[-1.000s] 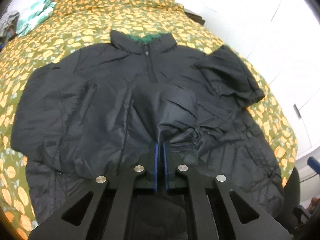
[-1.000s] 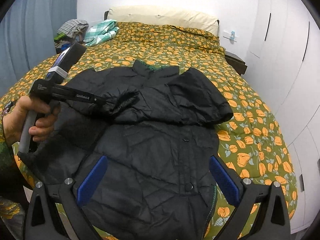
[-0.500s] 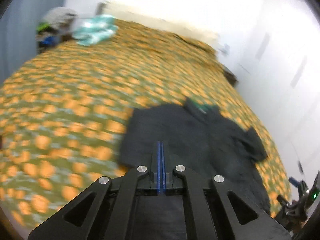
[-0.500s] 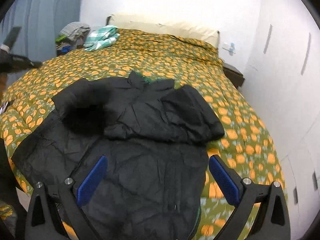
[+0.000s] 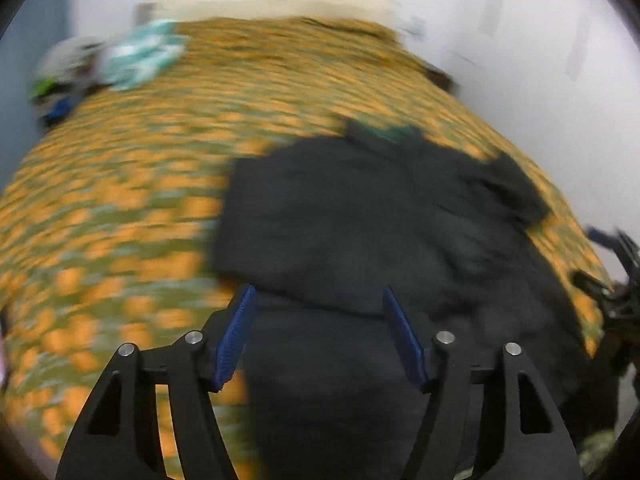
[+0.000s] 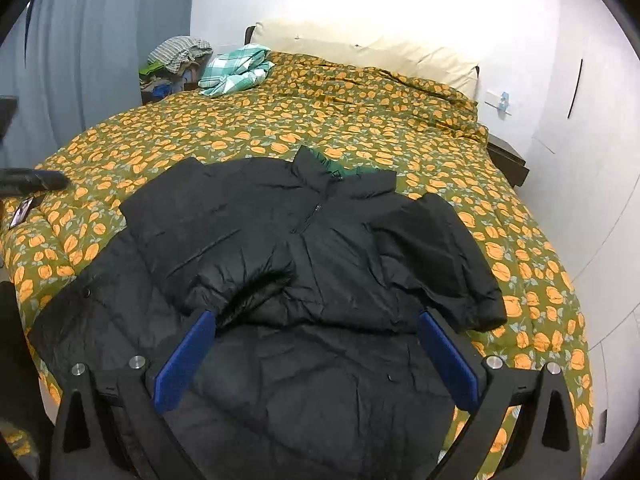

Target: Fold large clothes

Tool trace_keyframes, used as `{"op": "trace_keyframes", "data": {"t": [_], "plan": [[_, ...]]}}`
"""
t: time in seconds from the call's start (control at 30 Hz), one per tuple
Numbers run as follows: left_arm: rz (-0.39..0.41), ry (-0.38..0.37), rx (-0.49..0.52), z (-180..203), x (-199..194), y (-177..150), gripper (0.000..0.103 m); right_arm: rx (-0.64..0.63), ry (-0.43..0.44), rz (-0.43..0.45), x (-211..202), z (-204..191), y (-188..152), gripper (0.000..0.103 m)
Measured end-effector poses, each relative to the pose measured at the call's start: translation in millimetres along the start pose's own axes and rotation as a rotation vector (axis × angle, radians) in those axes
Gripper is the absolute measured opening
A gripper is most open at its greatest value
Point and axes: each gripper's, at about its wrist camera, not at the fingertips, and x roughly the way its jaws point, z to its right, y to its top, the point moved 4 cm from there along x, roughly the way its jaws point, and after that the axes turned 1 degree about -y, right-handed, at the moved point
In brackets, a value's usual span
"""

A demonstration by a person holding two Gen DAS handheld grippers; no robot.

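A large black puffer jacket (image 6: 320, 280) lies face up on the bed, collar toward the pillows, both sleeves folded in across its chest. It also shows, blurred, in the left wrist view (image 5: 380, 240). My right gripper (image 6: 316, 328) is open and empty, held above the jacket's lower half. My left gripper (image 5: 316, 304) is open and empty, above the jacket's left side near the hem. The tip of the left gripper (image 6: 32, 180) shows at the left edge of the right wrist view. The right gripper (image 5: 616, 280) shows at the right edge of the left wrist view.
The bed has an orange-flowered green cover (image 6: 360, 120) and cream pillows (image 6: 360, 48) at the head. A teal checked cloth (image 6: 236, 70) and a pile of clothes (image 6: 176, 60) lie at the far left. White cupboards (image 6: 580, 120) and a dark nightstand (image 6: 508, 156) stand on the right.
My left gripper has let go of the left sleeve, which now lies across the chest. It swung left and back, then opened. The right gripper has stayed open above the hem.
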Motion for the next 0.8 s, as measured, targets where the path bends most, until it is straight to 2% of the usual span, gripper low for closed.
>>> {"op": "trace_keyframes", "data": {"t": [0.03,0.1,0.2,0.27,0.3,0.33,0.37,0.4,0.43,0.5,0.6,0.67,0.8], "plan": [[-0.018,-0.04,0.032,25,14,3,0.073,-0.003,-0.012,0.0,-3,1,-5,0.103],[-0.042,-0.091,0.083,66,40,7,0.085,0.004,-0.028,-0.007,-9,6,-16,0.103],[-0.11,-0.133,0.126,120,81,11,0.086,0.034,-0.036,-0.024,-14,16,-30,0.103],[-0.165,-0.106,0.149,140,112,9,0.086,0.049,-0.043,-0.03,-16,21,-38,0.103],[-0.176,-0.091,0.152,143,118,8,0.072,0.051,-0.045,-0.031,-17,23,-42,0.103],[-0.19,-0.068,0.148,142,127,5,0.054,0.053,-0.05,-0.032,-17,24,-45,0.103],[-0.199,-0.068,0.124,136,130,4,0.035,0.054,-0.055,-0.03,-18,26,-47,0.103],[-0.18,-0.096,0.084,127,125,5,0.024,0.055,-0.058,-0.029,-19,27,-48,0.103],[-0.156,-0.115,0.054,119,116,7,0.021,0.056,-0.06,-0.027,-19,28,-49,0.103],[-0.114,-0.14,0.01,102,94,14,0.02,0.056,-0.059,-0.022,-19,28,-48,0.103],[-0.022,-0.138,-0.067,56,43,26,0.02,0.041,-0.05,-0.021,-14,25,-43,0.103],[0.05,-0.091,-0.14,6,3,34,0.02,0.025,-0.04,-0.016,-9,20,-36,0.103],[0.133,0.024,-0.326,-95,-47,34,0.02,-0.012,-0.011,0.003,0,6,-17,0.103]]}}
